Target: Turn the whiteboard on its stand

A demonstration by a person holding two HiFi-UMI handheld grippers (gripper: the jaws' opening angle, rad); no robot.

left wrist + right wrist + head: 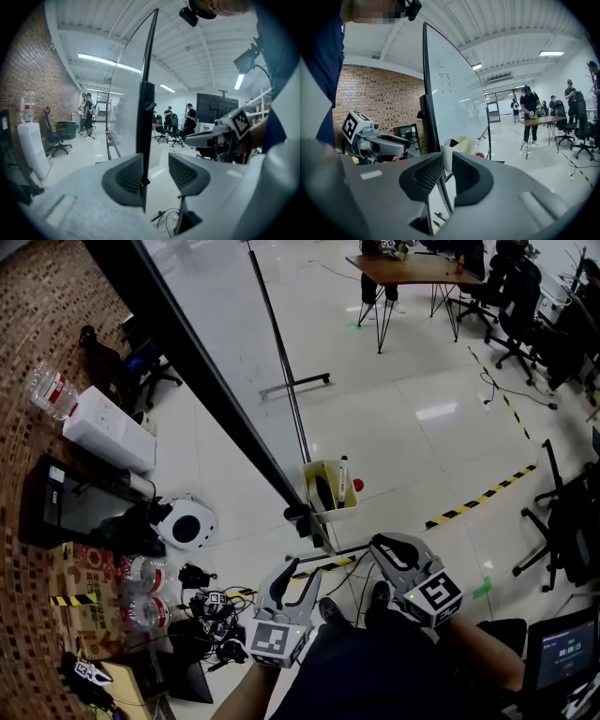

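**Left gripper** [298, 570], in your left hand. Its two grey jaws stand moderately apart. The black frame edge [146, 112] of the whiteboard rises upright through the gap. In the left gripper view it lies close against the inner face of the left-hand jaw, with clear space to the other jaw. The jaws are not clamped on it.

**Right gripper** [386, 547], in your right hand. Its jaws are parted by only a narrow gap, and nothing is pinched between them. In the right gripper view the frame edge comes down toward the gap and passes behind the left-hand jaw. Whether it touches that jaw cannot be told.

**Tall white-surfaced whiteboard with a black frame** [454, 93]. It stands upright on its stand, edge-on to you. In the head view it is a dark diagonal running from the upper left down to a point just ahead of both grippers. Your left gripper is just below its near end and your right gripper is to the right of it.

**Yellow plastic tray** [330, 488]. It hangs at the near end of the board, with markers standing in it.

**Black foot bar of the stand** [295, 383]. It rests farther off on the glossy white floor [422, 427].

**Yellow-and-black striped floor tape** [483, 495]. It runs to the right.

**Red-brown brick wall** [37, 334]. It bounds the left side.

**Brown wooden table** [412, 268] and **black office chairs** [516, 306]. They stand farthest away.
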